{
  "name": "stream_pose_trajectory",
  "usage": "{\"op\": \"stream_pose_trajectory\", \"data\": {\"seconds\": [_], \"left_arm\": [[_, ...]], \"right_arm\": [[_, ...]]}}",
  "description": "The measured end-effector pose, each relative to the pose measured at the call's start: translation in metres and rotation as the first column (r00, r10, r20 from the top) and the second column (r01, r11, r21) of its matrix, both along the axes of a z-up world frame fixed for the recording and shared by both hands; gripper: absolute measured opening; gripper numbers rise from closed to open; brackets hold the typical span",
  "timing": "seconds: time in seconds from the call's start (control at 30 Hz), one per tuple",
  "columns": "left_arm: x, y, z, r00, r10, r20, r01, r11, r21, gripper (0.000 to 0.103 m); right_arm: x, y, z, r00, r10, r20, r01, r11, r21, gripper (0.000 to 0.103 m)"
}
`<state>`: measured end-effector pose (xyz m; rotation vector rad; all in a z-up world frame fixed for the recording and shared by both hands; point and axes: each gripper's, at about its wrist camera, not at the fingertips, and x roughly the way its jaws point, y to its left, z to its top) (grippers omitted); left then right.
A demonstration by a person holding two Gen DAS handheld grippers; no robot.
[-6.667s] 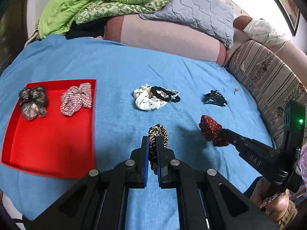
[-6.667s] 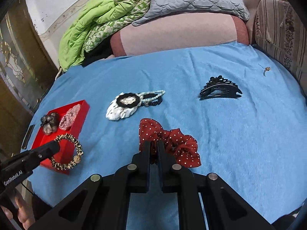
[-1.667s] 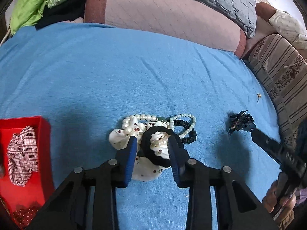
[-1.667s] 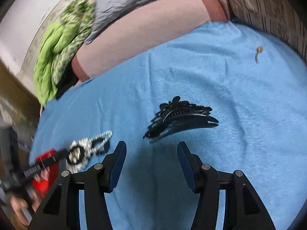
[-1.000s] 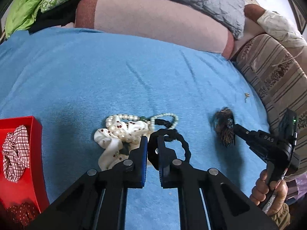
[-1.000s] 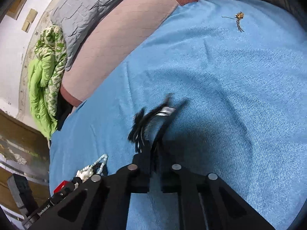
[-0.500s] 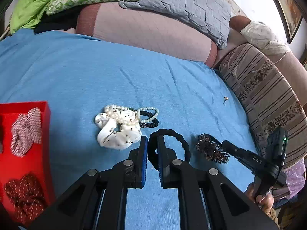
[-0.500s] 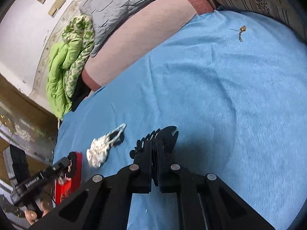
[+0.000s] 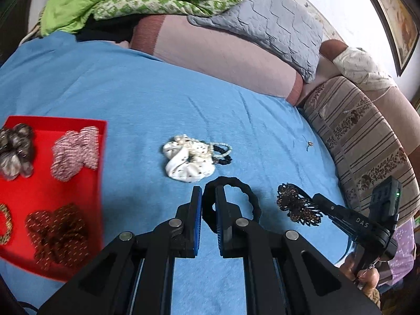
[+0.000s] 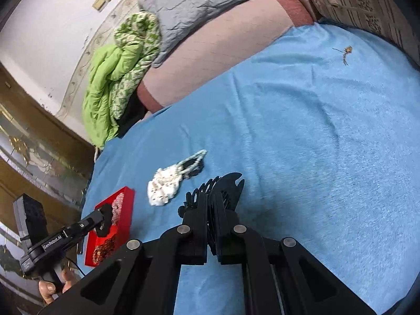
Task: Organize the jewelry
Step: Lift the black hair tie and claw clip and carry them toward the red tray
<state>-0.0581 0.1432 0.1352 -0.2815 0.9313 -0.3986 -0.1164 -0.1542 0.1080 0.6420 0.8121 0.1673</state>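
Above the blue cloth, both grippers (left clamping black scrunchie, right clamping claw clip) have risen.

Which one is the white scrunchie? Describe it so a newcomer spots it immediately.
Start at the red tray on the blue bedspread. Beside its open side lies the white scrunchie: puffy dotted fabric with beaded bracelets draped on it, the only pale item outside the tray.
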Motion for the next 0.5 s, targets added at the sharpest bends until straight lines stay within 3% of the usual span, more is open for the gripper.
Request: {"op": "stream_pose_trajectory", "data": {"seconds": [0.23,0.5], "left_arm": [[-0.022,0.043,0.002,0.996,0.091,0.011,-0.091,0.996,0.008,0.009],[-0.038,0.112,-0.003,0.971,0.238,0.017,-0.239,0.97,0.052,0.009]], "right_arm": [[-0.002,0.039,0.017,0.996,0.083,0.019,-0.082,0.996,-0.035,0.005],[0.005,0.1,0.036,0.978,0.205,0.041,-0.201,0.976,-0.083,0.005]]}}
